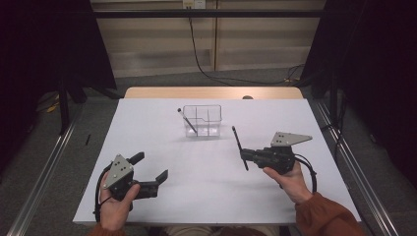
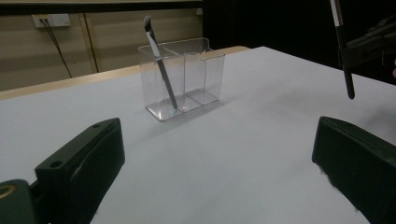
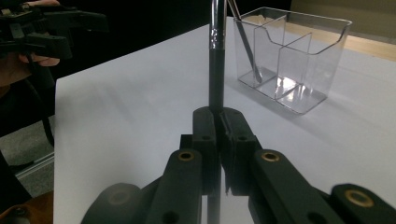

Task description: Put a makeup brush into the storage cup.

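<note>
Holding: right gripper [image 1: 244, 155] clamps a slim black brush-like stick [image 1: 239, 146], near the clear plastic divided organiser box [image 1: 202, 120].
Left gripper [image 1: 150, 168]: spread wide, empty.
Done: one grey-handled brush [image 1: 187, 121] stands in a compartment, probably the leftmost.
Left: one stick to insert.
Count: two sticks, one box.

Held pen [image 3: 215, 60]: top runs off the right gripper view's upper edge.
Left gripper [image 2: 215, 163]: fingers [image 2: 81, 163] cropped at the bottom edge.
Table [image 1: 147, 196]: near edge hidden behind forearms.
</note>
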`<state>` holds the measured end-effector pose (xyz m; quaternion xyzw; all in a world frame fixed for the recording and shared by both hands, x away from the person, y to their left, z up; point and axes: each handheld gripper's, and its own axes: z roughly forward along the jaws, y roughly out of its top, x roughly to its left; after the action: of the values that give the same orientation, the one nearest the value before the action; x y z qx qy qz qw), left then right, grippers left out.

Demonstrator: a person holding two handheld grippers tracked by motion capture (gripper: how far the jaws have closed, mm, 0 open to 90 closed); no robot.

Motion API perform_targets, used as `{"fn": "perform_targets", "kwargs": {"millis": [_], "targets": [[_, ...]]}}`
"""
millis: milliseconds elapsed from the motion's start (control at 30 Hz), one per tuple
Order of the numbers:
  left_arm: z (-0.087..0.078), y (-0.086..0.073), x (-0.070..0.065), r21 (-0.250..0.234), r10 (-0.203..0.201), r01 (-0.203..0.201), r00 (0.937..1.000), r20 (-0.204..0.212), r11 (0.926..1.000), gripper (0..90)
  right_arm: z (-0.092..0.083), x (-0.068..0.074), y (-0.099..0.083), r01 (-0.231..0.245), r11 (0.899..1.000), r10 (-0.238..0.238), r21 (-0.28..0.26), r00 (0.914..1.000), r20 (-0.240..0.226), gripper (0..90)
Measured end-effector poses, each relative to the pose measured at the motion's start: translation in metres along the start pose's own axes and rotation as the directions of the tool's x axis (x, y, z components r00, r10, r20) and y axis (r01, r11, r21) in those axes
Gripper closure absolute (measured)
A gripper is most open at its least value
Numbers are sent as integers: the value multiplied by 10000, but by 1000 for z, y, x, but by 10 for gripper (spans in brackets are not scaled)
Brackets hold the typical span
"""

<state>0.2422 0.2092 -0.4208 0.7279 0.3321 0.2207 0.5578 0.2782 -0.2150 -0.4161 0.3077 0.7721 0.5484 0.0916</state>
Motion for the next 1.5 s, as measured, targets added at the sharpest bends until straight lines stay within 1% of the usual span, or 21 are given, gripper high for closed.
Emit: {"fn": "perform_targets", "kwargs": {"millis": [67,200,333,467,500,533,567,700,800,833,933,967,1067,1100,1133,1233,1267,1333,1400,1500], "targets": [[1,3,-2,-44,103,-103,9999,67,9999,25,2,2,0,7,10000,-7,-10,10000,-91,851],[4,7,-8,-148,163,-161,9997,185,9998,25,7,7,1,26,10000,-25,44,9997,-260,851],[10,10,-12,-123,232,-227,9991,347,9997,24,13,11,1,97,9999,-91,128,9990,-442,851],[17,13,-15,-140,234,-228,9989,396,9996,23,17,14,1,66,9999,-58,138,9984,-565,851],[19,14,-16,-118,178,-172,9984,540,9998,21,17,15,1,45,9999,-37,130,9981,-607,851],[21,15,-17,-90,210,-205,9979,612,9997,21,18,15,1,43,9999,-36,114,9980,-634,851],[24,15,-19,-118,236,-230,9979,610,9997,21,19,16,2,46,9999,-38,123,9979,-654,851],[34,20,-24,-107,264,-256,9960,852,9996,21,23,18,2,56,9999,-47,130,9975,-708,851],[41,25,-28,-140,372,-359,9936,1065,9993,22,25,21,2,82,9998,-68,169,9968,-799,851],[45,27,-31,-236,315,-289,9927,1167,9993,25,26,22,2,92,9998,-76,183,9965,-834,851],[53,34,-35,-255,252,-216,9881,1517,9994,25,29,24,2,51,9997,-28,232,9951,-987,851],[54,37,-37,-268,316,-279,9883,1493,9993,26,30,24,2,61,9997,-37,236,9951,-983,851],[61,46,-40,-346,281,-225,9851,1698,9991,27,33,25,3,89,9998,-70,190,9952,-976,851],[64,49,-42,-343,357,-302,9842,1732,9990,28,33,25,4,83,9998,-65,174,9951,-988,851],[67,51,-44,-350,387,-329,9824,1829,9988,27,34,26,5,77,9999,-63,132,9949,-1003,851],[75,56,-47,-343,448,-388,9795,1962,9987,28,36,27,8,125,9999,-121,39,9949,-1001,851],[77,57,-48,-309,489,-436,9780,2028,9986,29,37,27,10,181,9998,-178,19,9948,-998,851],[82,59,-50,-322,566,-510,9773,2042,9982,29,38,27,12,202,9998,-203,-22,9946,-1020,851],[87,60,-53,-356,461,-394,9763,2113,9986,30,39,27,13,206,9998,-208,-37,9947,-1004,851],[94,59,-56,-251,419,-372,9741,2220,9990,31,41,27,11,222,9997,-217,40,9948,-998,851]]}}
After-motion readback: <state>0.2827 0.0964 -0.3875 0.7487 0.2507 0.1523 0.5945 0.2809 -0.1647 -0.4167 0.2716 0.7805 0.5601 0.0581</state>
